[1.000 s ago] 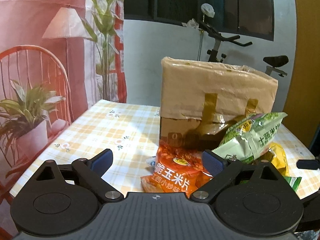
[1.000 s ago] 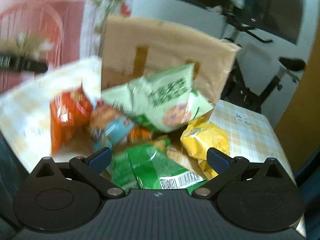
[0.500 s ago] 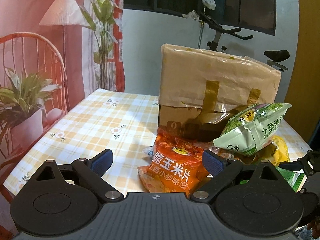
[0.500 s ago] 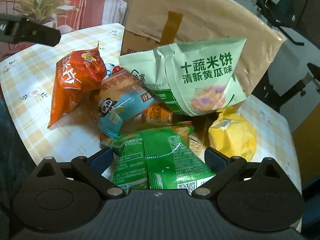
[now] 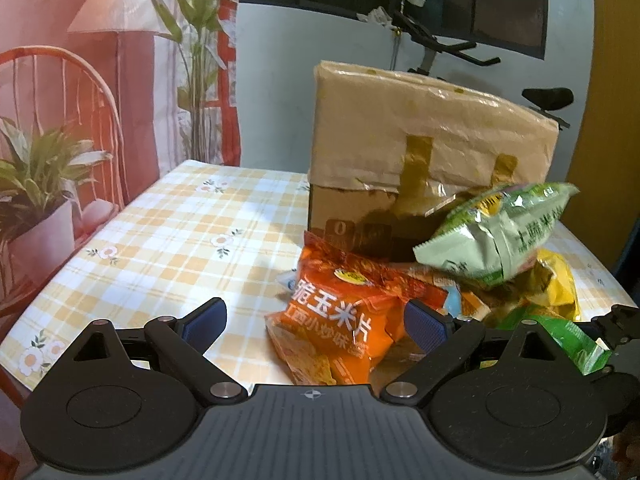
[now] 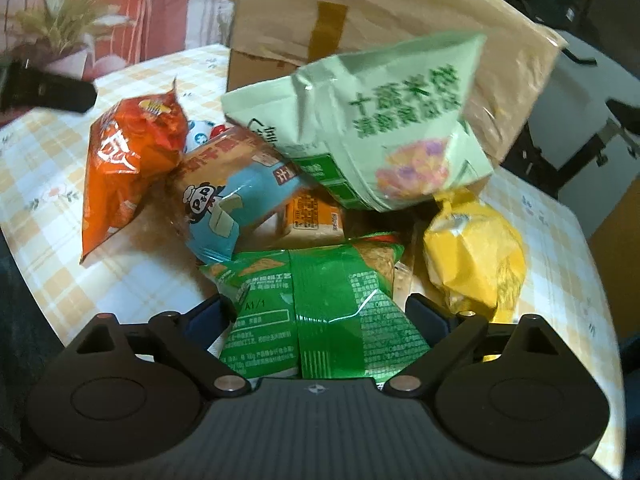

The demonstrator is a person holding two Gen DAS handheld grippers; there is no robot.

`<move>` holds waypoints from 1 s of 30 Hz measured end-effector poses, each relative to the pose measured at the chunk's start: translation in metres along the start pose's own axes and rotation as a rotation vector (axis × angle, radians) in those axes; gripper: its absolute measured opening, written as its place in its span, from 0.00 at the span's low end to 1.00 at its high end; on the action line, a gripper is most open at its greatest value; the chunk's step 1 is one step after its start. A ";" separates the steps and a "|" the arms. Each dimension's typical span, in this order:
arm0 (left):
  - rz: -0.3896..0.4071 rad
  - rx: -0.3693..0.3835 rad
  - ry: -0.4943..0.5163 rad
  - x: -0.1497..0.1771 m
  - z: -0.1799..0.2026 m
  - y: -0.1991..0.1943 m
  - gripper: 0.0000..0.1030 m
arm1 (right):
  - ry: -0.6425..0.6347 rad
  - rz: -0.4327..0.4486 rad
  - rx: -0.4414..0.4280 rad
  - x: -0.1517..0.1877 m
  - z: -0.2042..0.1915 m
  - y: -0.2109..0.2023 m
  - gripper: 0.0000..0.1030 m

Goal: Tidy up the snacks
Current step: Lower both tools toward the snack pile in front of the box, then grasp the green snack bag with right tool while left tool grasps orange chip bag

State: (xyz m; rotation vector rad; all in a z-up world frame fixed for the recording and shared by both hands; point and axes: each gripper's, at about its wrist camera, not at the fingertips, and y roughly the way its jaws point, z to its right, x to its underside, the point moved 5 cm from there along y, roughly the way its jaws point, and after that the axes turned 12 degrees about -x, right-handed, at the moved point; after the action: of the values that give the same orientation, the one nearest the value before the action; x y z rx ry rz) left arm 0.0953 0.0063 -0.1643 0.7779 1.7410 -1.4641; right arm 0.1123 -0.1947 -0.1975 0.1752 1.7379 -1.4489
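Snacks lie piled before the cardboard box [image 6: 400,12]; our right gripper [image 6: 318,314], closing yet wide, straddles the green packet [image 6: 320,304]; our left gripper [image 5: 316,320] gapes empty.

**Much of the snack pile sits out of sight**

The dark green bag [image 6: 320,312] covers the inner faces of the right gripper's [image 6: 320,320] fingers, so contact cannot be judged. The pale green bag [image 6: 384,128] is smeared, its print unreadable, and it hides the front of the cardboard box [image 6: 400,20]. A small orange carton [image 6: 316,216] shows only one corner beneath it. In the left wrist view, the right gripper is cut off at the frame's edge, and the yellow bag [image 5: 560,284] is mostly buried.
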 end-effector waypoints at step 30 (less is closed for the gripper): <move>0.002 0.021 -0.022 0.007 -0.008 -0.004 0.94 | 0.146 0.144 -0.090 0.006 -0.001 -0.042 0.81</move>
State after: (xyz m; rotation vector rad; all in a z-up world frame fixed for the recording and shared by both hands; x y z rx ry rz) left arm 0.0870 0.0135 -0.1670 0.7715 1.7108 -1.4868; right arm 0.0840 -0.2098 -0.1703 0.3588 1.8643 -1.2777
